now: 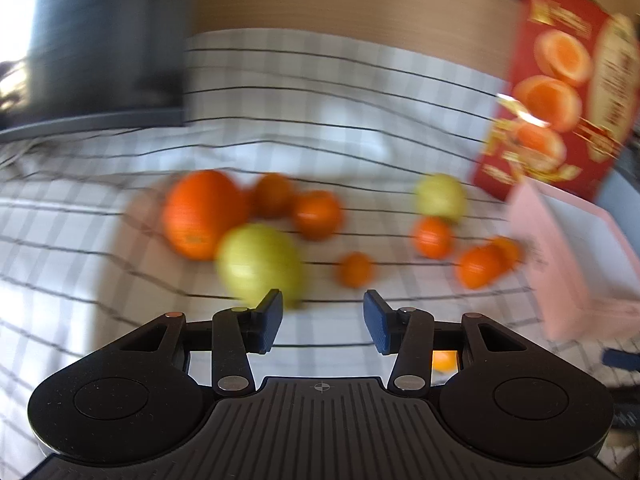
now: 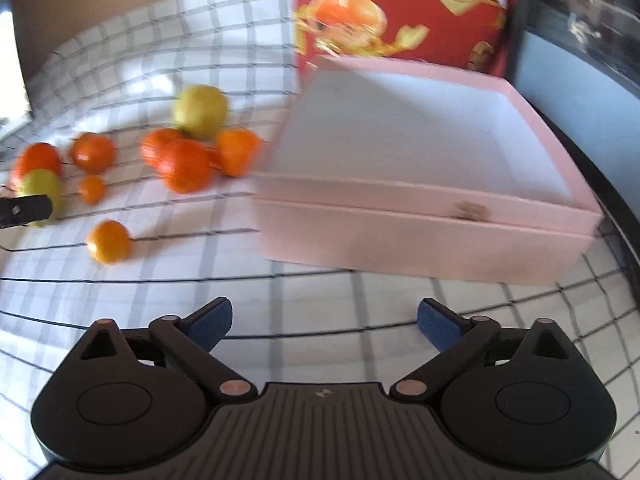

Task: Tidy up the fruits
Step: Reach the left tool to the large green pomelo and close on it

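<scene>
Several mandarins (image 1: 316,214), a large orange (image 1: 202,212) and two yellow-green fruits (image 1: 260,264) lie loose on a checked cloth (image 1: 80,240). My left gripper (image 1: 323,320) hangs open over the cloth with nothing between its fingers; the nearer yellow-green fruit sits just beyond its left finger. My right gripper (image 2: 324,320) is wide open above bare cloth, in front of an open pink box (image 2: 420,232) whose white inside holds nothing. A cluster of mandarins (image 2: 184,164) lies left of that box, and one mandarin (image 2: 109,241) rests apart, nearer to me. The left wrist view is blurred.
A red carton (image 2: 400,8) printed with oranges stands behind the pink box. A dark bulky object (image 1: 100,40) sits at the back left. A dark finger of the other gripper (image 2: 28,210) shows at the right wrist view's left edge. A dark table edge (image 2: 624,208) runs past the box.
</scene>
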The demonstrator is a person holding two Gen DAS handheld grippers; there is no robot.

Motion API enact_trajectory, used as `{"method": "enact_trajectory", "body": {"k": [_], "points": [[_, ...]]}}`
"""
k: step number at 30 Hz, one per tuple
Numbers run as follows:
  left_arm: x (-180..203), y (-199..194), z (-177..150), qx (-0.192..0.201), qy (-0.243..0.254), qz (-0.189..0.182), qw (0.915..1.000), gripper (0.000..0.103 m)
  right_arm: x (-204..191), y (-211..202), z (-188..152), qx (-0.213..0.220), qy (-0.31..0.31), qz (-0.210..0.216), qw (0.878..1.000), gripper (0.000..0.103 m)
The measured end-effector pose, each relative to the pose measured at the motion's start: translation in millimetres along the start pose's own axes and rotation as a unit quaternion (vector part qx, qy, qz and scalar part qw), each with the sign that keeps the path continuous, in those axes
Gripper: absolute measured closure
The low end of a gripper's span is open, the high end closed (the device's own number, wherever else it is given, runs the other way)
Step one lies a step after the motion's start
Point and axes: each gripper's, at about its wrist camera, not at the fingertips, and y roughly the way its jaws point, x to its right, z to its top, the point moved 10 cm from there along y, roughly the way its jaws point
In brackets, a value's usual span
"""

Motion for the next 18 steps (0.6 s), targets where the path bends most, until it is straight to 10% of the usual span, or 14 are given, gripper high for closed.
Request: {"method": "enact_trajectory", "body": {"k": [18], "points": [[-34, 29, 23, -0.015, -0.087, 0.01, 0.9961, 0.049, -49, -28, -9, 0.035, -0.109, 0.002, 0.993, 0.005]]}}
